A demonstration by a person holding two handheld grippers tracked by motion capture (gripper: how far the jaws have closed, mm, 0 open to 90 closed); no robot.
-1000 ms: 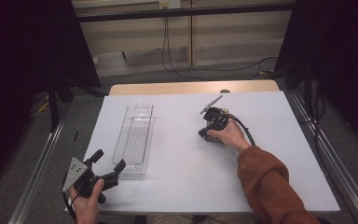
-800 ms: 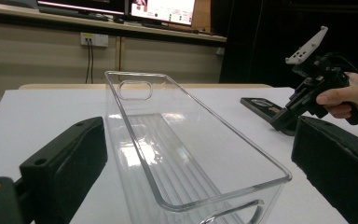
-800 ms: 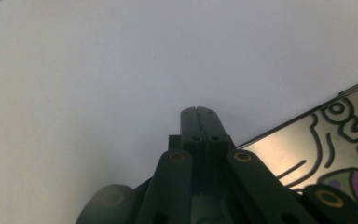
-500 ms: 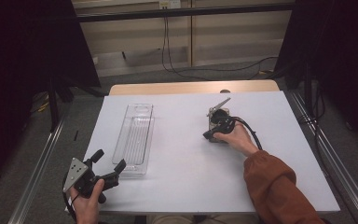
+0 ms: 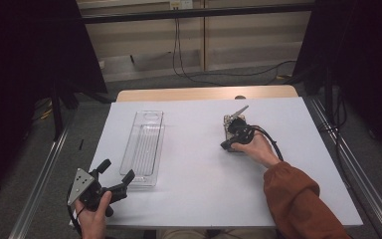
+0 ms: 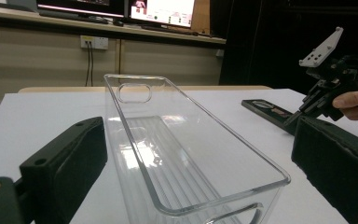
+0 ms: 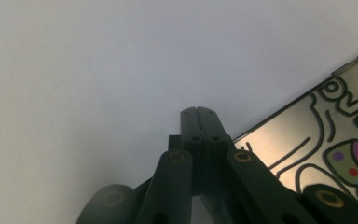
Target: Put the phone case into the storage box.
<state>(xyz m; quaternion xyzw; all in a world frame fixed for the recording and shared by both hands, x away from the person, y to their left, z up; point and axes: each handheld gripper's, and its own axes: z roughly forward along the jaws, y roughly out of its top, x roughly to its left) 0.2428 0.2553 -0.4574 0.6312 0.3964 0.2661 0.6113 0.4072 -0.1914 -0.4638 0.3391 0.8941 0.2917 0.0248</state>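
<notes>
1. I sit at a table (image 5: 194,189) covered by a white sheet, holding a gripper in each hand.
2. My right gripper (image 5: 229,145) points down at the sheet right of the middle. Its jaws are pressed fully together with nothing between them, as its own view shows (image 7: 199,114).
3. Just beside those closed tips lies a flat tin (image 7: 326,154) with a shiny lid bearing black outline drawing and coloured dots. Its long straight edge runs diagonally past the tips. I cannot tell whether the tips touch that edge.
4. In the left gripper view the tin (image 6: 268,111) shows as a low dark slab lying flat on the sheet under my right gripper (image 6: 303,109).
5. My left gripper (image 5: 115,173) rests at the near left corner of the table, jaws spread wide and holding nothing.
6. A clear plastic tray (image 5: 144,149), long and narrow, lies lengthwise on the left half of the sheet. Its near end sits between my open left jaws; they stand apart from its walls.
7. In the left gripper view the tray's (image 6: 242,144) rounded rim runs away from me, with a handle cutout in the far end wall.
8. Between the tray and the tin is a broad strip of bare sheet. More bare sheet lies in front of my right hand (image 5: 256,149), toward the table's near edge.
</notes>
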